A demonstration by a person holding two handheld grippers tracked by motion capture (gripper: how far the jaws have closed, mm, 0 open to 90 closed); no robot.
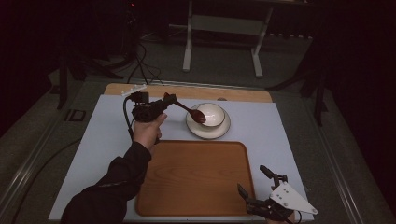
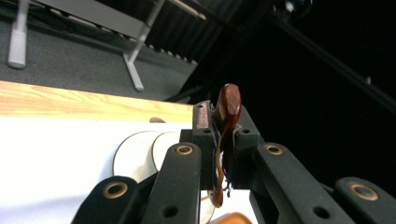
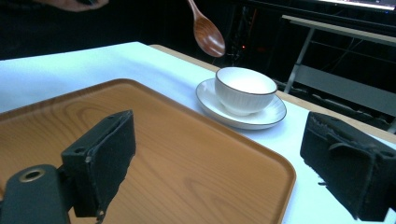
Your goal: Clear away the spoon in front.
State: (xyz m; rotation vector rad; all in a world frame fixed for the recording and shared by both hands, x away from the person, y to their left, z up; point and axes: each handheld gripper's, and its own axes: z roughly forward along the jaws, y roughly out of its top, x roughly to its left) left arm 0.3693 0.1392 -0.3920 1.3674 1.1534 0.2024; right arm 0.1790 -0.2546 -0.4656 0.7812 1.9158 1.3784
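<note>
Dark room, white-covered counter (image 1: 102, 140); no legible writing. Left claw (image 1: 169, 100) clamps brown spoon (image 1: 191, 112) by its handle, spoon head raised over white bowl (image 1: 211, 114) on saucer (image 1: 205, 131). Right claw (image 1: 254, 184) gapes wide, holding nothing, at wooden tray's (image 1: 196, 179) near corner.

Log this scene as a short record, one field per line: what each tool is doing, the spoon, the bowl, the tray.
left tool: shut on the spoon's handle, held above the table
spoon: dark brown wood, in the air, bowl end over the white bowl
white bowl: upright on a white saucer, looks empty
wooden tray: bare, on the white mat, nearer the person than the saucer
right tool: open, holding nothing, at the tray's near right corner
</note>
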